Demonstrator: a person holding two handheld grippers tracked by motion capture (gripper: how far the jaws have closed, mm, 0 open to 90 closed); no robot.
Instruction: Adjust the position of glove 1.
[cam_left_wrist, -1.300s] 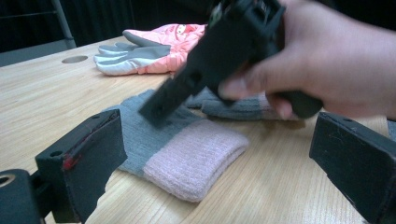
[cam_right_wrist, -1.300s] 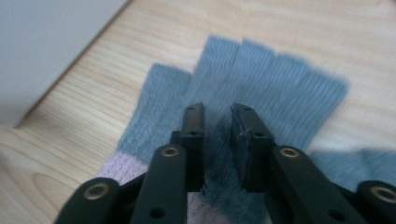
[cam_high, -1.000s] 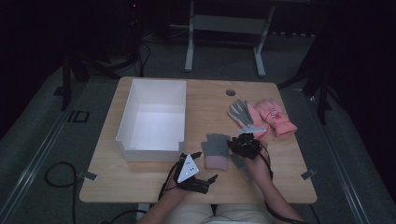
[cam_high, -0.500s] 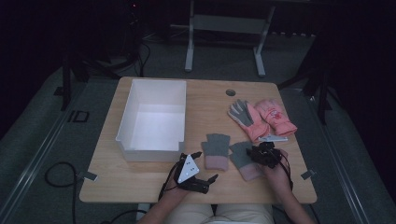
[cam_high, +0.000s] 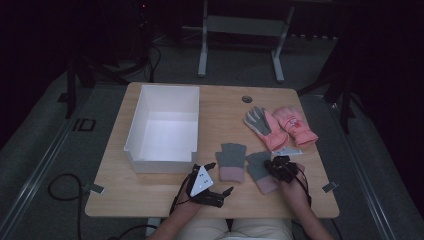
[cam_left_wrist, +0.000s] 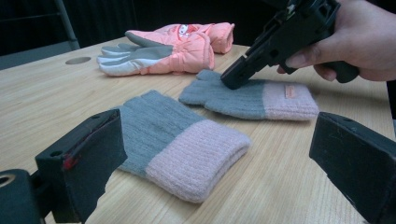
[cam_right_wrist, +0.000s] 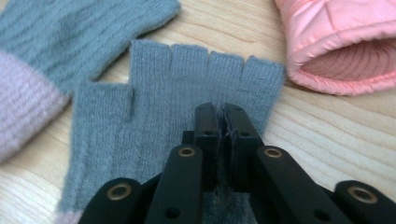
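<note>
Knit glove (cam_right_wrist: 173, 93), grey w/ pink cuff, is lying flat on the bench (cam_high: 150, 200) near the front edge, right of centre, fingers pointing away from the person. Going big to small: the bench is carrying a white open bin (cam_high: 165, 127) at left-centre, w/ its front wall sitting just behind the left tool. Two padded pink ski gloves (cam_high: 280, 125) are lying side by side toward the back right, one palm-up showing grey, well apart from the bin. A second knit glove (cam_high: 231, 161), same colours, is lying just left of the first one, the two nearly touching; in the left tool view it is sitting right in front of the jaws.

Right tool (cam_right_wrist: 223, 122) is pressing down on the first knit glove, jaws having just been closing, now clenched on a pinch of the grey fabric below its fingers; a fold of knit is showing between the pads in the right tool view. Right hand (cam_left_wrist: 355, 37) is wrapping the tool body.

Left tool (cam_high: 216, 192) is resting low by the front edge, jaws standing wide apart, released, w/ nothing between them.
</note>
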